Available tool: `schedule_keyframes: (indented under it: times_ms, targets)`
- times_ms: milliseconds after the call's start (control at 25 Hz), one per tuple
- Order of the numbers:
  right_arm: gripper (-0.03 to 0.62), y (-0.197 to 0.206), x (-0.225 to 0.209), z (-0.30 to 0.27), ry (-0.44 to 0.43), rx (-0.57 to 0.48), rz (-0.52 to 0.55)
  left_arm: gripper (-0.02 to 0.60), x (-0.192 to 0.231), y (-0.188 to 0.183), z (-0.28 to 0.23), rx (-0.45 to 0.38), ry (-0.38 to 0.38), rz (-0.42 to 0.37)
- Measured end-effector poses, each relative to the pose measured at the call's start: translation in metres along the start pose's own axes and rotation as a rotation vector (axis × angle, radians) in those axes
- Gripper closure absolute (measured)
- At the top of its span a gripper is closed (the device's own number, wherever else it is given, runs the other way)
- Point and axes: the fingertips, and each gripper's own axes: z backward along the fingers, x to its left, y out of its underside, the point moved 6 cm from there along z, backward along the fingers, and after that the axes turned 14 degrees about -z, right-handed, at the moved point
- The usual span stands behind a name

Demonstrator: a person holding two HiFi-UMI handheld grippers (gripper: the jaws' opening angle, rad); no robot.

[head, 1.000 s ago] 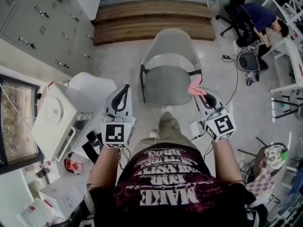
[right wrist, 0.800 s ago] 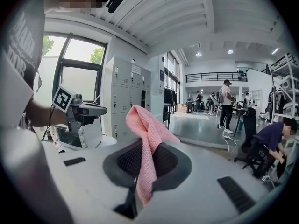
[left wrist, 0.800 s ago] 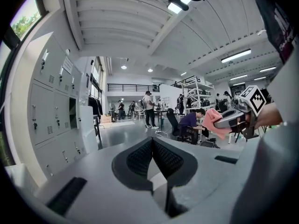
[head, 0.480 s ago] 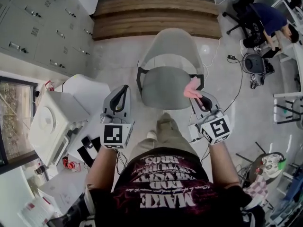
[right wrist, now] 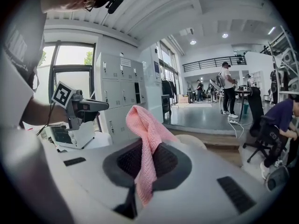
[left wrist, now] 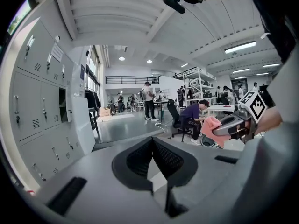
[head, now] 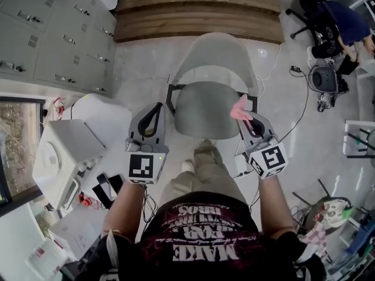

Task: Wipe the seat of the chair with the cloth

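Note:
A grey chair [head: 205,107] with a rounded back stands on the pale floor straight ahead of me in the head view. A pink cloth [head: 241,108] hangs over the seat's right edge, with my right gripper [head: 248,120] shut on it. In the right gripper view the pink cloth [right wrist: 146,143] is pinched between the dark jaws and flops over them. My left gripper [head: 154,113] hovers by the seat's front left corner, its jaws shut with nothing between them. From the left gripper view I see the right gripper [left wrist: 233,125] and the pink cloth [left wrist: 210,128] at the right.
Grey lockers [head: 53,34] line the left. A white machine [head: 67,157] stands at my left on the floor. Wooden steps [head: 199,13] lie behind the chair. A cable [head: 296,98] trails on the floor at the right, near a person [head: 343,22] in blue.
Both grippers and my view have edged forward towards the chair. The cloth now hangs over the seat's right edge. The jaws have kept their state.

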Motion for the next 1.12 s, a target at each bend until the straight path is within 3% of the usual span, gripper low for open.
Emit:
schedule_keyframes:
  times_ms: [320, 400, 480, 640, 720, 1120]
  targets:
    - [0.562, 0.051, -0.034, -0.065, -0.045, 0.101, -0.02, 0.575, -0.004, 0.043, -0.046, 0.067, 0.005, 0.053]
    - [0.562, 0.053, -0.041, -0.072, -0.061, 0.129, -0.032, 0.576, -0.008, 0.033, -0.054, 0.083, 0.006, 0.047]
    - [0.562, 0.014, -0.045, -0.049, -0.098, 0.135, -0.062, 0.576, -0.014, -0.027, -0.052, 0.114, -0.001, 0.017]
    - [0.562, -0.123, -0.049, 0.034, -0.202, 0.097, -0.132, 0.577, -0.027, -0.214, -0.039, 0.204, -0.026, -0.068]
    - [0.562, -0.151, -0.05, 0.045, -0.233, 0.099, -0.141, 0.576, -0.029, -0.251, -0.04, 0.219, -0.037, -0.081]
    - [0.562, -0.093, -0.038, -0.034, -0.34, 0.187, -0.104, 0.575, -0.023, -0.184, -0.048, 0.35, -0.044, -0.053]
